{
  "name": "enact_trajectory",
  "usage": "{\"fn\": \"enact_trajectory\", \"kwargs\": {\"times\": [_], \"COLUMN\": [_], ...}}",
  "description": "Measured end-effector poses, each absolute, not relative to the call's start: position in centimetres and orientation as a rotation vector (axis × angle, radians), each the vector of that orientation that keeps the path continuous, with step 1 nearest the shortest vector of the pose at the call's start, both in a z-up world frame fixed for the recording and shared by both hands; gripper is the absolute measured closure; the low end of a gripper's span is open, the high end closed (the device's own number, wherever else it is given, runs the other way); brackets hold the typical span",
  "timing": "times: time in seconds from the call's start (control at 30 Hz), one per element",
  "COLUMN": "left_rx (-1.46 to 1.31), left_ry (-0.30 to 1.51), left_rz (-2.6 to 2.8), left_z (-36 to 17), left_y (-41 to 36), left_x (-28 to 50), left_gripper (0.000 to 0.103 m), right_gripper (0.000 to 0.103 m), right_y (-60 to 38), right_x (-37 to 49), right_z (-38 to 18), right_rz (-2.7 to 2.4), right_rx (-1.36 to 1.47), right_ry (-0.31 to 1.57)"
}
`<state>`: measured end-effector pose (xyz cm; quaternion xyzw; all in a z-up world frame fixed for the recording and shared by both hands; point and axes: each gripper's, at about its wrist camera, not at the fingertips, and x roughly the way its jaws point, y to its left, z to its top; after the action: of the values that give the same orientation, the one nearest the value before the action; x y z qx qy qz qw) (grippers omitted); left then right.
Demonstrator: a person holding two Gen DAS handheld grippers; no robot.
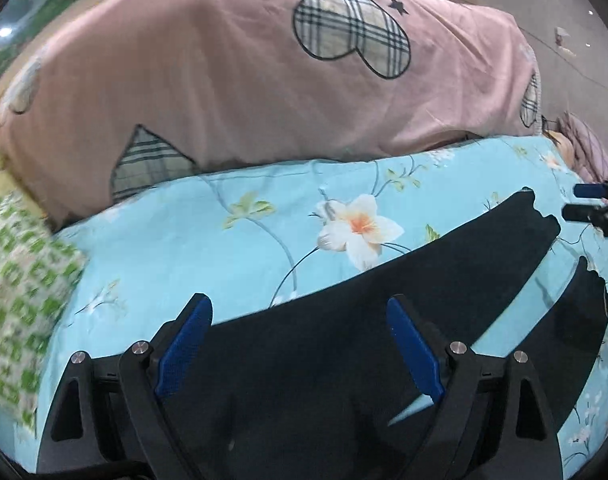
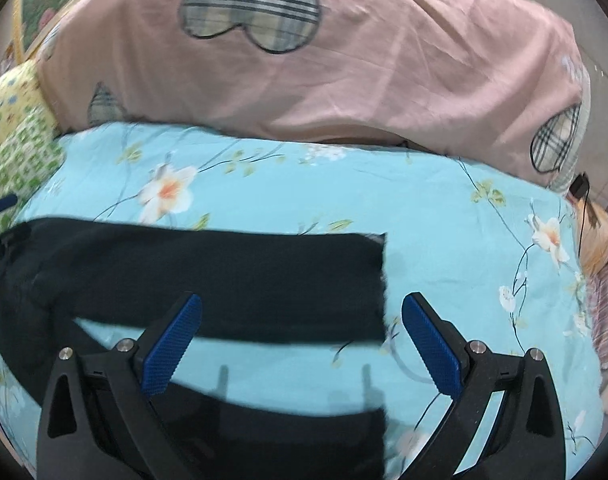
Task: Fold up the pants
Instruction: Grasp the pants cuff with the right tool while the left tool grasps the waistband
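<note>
Through the left wrist camera, the left gripper hangs with its jaws spread wide and nothing between them, poised just above the black pants. The pants lie flat on the bed's blue floral sheet, their two legs running ahead and to the right of this gripper and splitting apart near the hems. At the far right edge, the right gripper shows beside the upper hem, probably so each end can be taken at once. A pink duvet is bunched beyond the sheet.

Through the right wrist camera, the right gripper is likewise released and empty, hovering over the hem end of the pants. One leg crosses ahead of its fingers, the other passes beneath them, with bare floral sheet to the right. The legs lie parted, so bringing them together looks like the likely opening step.
</note>
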<state>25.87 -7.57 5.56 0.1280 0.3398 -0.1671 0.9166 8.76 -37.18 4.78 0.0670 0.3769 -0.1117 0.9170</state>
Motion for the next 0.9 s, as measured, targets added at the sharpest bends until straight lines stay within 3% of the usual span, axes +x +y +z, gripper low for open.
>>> {"fn": "enact_trajectory", "kwargs": {"times": [0.5,0.6,0.7,0.73,0.77,0.8,0.83,0.87,0.9], "left_rx": [0.354,0.396,0.469,0.493,0.505,0.509,0.505,0.488,0.469], "left_ry": [0.897,0.945,1.004,1.030,1.053,1.040,1.036,1.047,1.056], "left_rz": [-0.671,-0.717,-0.750,-0.753,-0.762,-0.764,-0.785,-0.811,-0.825], "left_z": [-0.3,-1.5,-3.4,-4.1,-4.7,-4.7,-4.5,-4.2,-3.8], "left_y": [-11.3,-12.4,-13.8,-14.2,-14.4,-14.5,-14.5,-14.5,-14.4], "left_x": [34.4,35.3,35.9,36.1,36.0,35.8,35.4,35.1,34.7], "left_gripper": [0.015,0.015,0.019,0.030,0.032,0.036,0.057,0.086,0.093], "right_gripper": [0.004,0.011,0.025,0.032,0.035,0.045,0.062,0.071,0.087], "right_y": [-44.6,-44.8,-44.8,-44.8,-44.7,-44.7,-44.7,-44.9,-45.2], "right_x": [15.2,16.1,17.0,17.0,17.1,17.2,17.1,17.1,16.9], "right_z": [0.6,-0.3,-1.1,-1.2,-1.3,-1.3,-1.2,-1.1,-0.9], "right_rz": [-0.168,-0.135,-0.097,-0.096,-0.094,-0.097,-0.102,-0.110,-0.116], "right_rx": [0.276,0.277,0.293,0.291,0.285,0.280,0.277,0.281,0.287], "right_ry": [0.872,0.894,0.914,0.917,0.918,0.916,0.910,0.904,0.900]}}
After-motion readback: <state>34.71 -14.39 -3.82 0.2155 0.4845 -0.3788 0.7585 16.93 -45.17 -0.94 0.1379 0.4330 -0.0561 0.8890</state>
